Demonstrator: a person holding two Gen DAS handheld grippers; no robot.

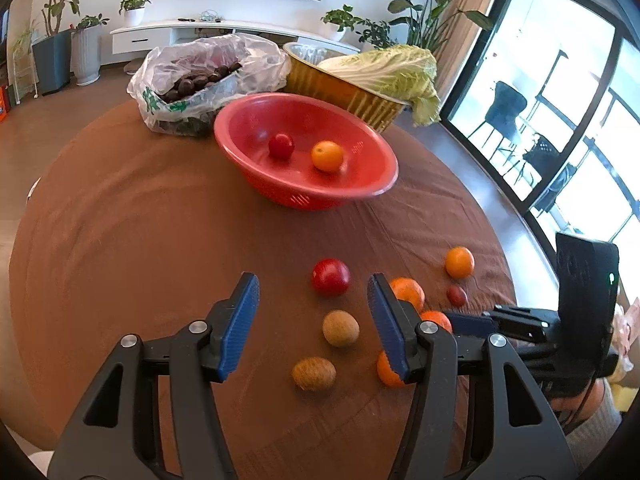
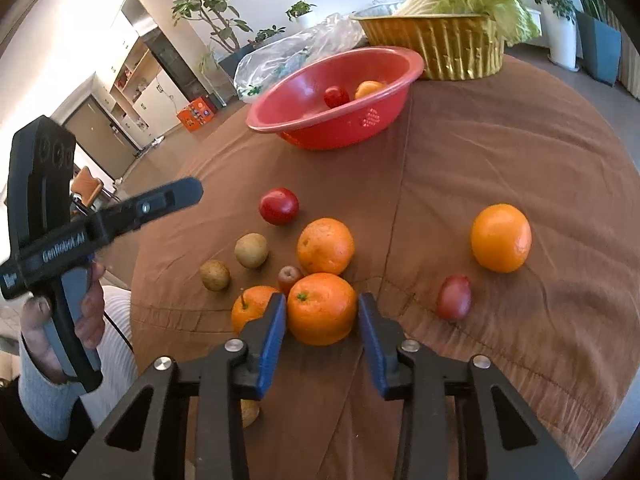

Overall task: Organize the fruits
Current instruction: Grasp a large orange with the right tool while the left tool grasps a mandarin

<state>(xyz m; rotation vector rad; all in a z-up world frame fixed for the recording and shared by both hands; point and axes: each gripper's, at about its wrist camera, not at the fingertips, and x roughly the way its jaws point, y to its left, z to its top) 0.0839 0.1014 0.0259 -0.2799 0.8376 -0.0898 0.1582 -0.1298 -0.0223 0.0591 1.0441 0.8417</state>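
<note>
Fruits lie loose on the brown-clothed round table (image 2: 500, 152), toward its near edge; two more sit in the red basin (image 1: 304, 196) farther in: a small red fruit (image 1: 281, 145) and an orange (image 1: 327, 155).

Right wrist view: right gripper (image 2: 322, 314) brackets the nearest orange (image 2: 321, 308), both blue pads at its sides; left pad looks in contact, right pad touching or a hair off, cannot tell. Only this view shows the small reddish fruit (image 2: 290, 277) tucked behind that orange, and a hand (image 2: 64, 316) on the left gripper's handle.

Left wrist view: left gripper (image 1: 314, 320) stands open, nothing between its pads, over a brown fruit (image 1: 340, 328) and just short of a red tomato (image 1: 331, 277). Only this view shows dark chestnuts in the plastic bag (image 1: 192, 80) at the table's far edge, beside the gold foil tub (image 1: 340, 88) holding cabbage (image 1: 392, 68).
</note>
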